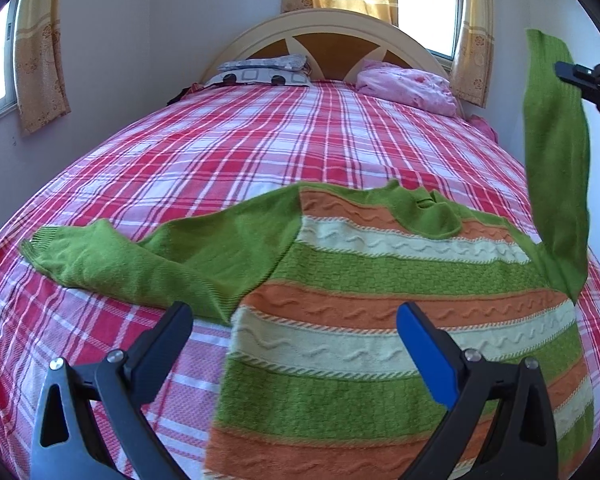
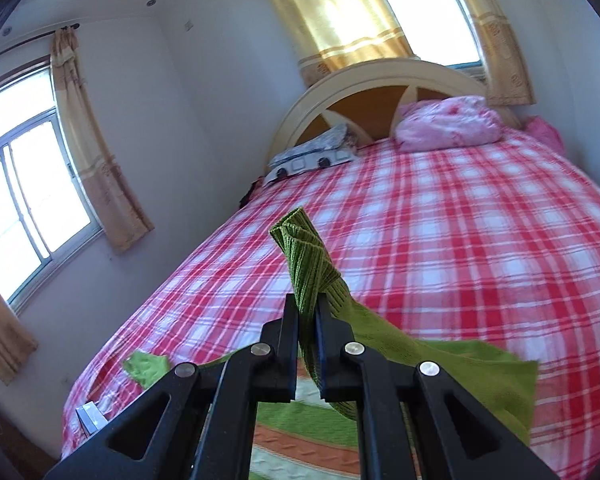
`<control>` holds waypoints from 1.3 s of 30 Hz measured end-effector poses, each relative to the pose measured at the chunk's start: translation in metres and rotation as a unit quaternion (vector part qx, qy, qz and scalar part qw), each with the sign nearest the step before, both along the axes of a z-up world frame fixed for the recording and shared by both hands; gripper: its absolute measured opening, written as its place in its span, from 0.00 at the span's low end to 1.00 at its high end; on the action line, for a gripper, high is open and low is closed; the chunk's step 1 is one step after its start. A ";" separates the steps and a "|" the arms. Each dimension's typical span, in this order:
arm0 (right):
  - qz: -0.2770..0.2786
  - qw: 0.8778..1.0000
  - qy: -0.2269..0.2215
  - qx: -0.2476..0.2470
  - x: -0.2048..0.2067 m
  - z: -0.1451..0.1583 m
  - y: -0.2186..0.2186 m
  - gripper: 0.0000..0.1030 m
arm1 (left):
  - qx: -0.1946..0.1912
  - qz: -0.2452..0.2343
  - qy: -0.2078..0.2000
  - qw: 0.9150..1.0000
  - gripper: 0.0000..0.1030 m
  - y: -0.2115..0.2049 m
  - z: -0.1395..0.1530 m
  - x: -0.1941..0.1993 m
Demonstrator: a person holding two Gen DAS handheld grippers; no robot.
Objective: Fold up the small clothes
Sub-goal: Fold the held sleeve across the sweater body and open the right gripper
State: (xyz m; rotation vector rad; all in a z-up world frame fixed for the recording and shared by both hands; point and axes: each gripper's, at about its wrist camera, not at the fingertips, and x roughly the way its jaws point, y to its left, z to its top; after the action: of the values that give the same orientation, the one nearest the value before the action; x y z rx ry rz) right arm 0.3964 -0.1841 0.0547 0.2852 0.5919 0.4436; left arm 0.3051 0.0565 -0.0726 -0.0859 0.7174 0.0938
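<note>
A small knitted sweater [image 1: 380, 292] with green, orange and cream stripes lies flat on the plaid bed [image 1: 240, 152], neck away from me. Its left green sleeve [image 1: 112, 260] rests spread on the sheet. My left gripper [image 1: 296, 320] hovers open over the sweater's lower left edge, nothing between its fingers. The right green sleeve [image 1: 556, 152] is lifted high above the bed. My right gripper [image 2: 308, 312] is shut on that sleeve's ribbed cuff [image 2: 304, 252], which sticks up past the fingertips. In the left wrist view the right gripper [image 1: 560, 70] shows at the far right edge.
A patterned pillow [image 1: 260, 72] and a pink bundle [image 1: 404, 84] lie by the arched headboard [image 1: 332, 28]. Curtained windows [image 2: 32, 192] stand behind and to the left of the bed. A small box [image 2: 90, 418] sits at the bed's near left corner.
</note>
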 end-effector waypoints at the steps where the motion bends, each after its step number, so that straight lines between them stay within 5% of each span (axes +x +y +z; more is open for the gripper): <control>1: 0.007 1.000 0.005 0.000 0.000 -0.006 0.013 0.06 | 0.003 0.003 0.000 1.000 1.00 0.003 0.000 -0.001; 9: 0.054 0.996 0.074 -0.023 0.014 -0.109 0.102 0.06 | 0.018 0.043 0.005 0.999 1.00 0.032 -0.003 -0.008; 15: 0.095 0.984 0.144 -0.036 0.024 -0.178 0.120 0.09 | 0.035 0.052 0.009 0.998 1.00 0.035 -0.005 -0.011; 17: 0.118 0.980 0.147 -0.057 0.014 -0.184 0.120 0.27 | 0.039 0.051 0.014 0.998 1.00 0.033 -0.006 -0.009; 18: 0.125 0.980 0.142 -0.060 0.009 -0.182 0.116 0.58 | 0.041 0.050 0.014 0.998 1.00 0.032 -0.006 -0.008; 19: 0.136 0.980 0.129 -0.061 0.000 -0.177 0.110 0.76 | 0.039 0.045 0.016 0.998 1.00 0.031 -0.006 -0.007; 27: 0.085 0.982 0.087 -0.146 -0.048 -0.162 0.038 0.76 | 0.024 0.002 0.021 0.999 0.99 0.010 -0.003 0.013; 32: 0.069 0.979 0.064 -0.182 -0.073 -0.170 0.018 0.76 | -0.008 -0.027 0.059 0.998 0.73 -0.004 -0.019 0.045; 39: 0.065 0.982 0.046 -0.170 -0.083 -0.170 0.009 0.76 | -0.077 -0.022 0.104 0.991 0.41 0.000 -0.051 0.073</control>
State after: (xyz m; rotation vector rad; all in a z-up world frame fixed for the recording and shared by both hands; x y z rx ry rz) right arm 0.3138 -0.1751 -0.1149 -0.0600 0.7675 0.4486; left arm 0.3777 0.0562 -0.1239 -0.2095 0.9333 0.0052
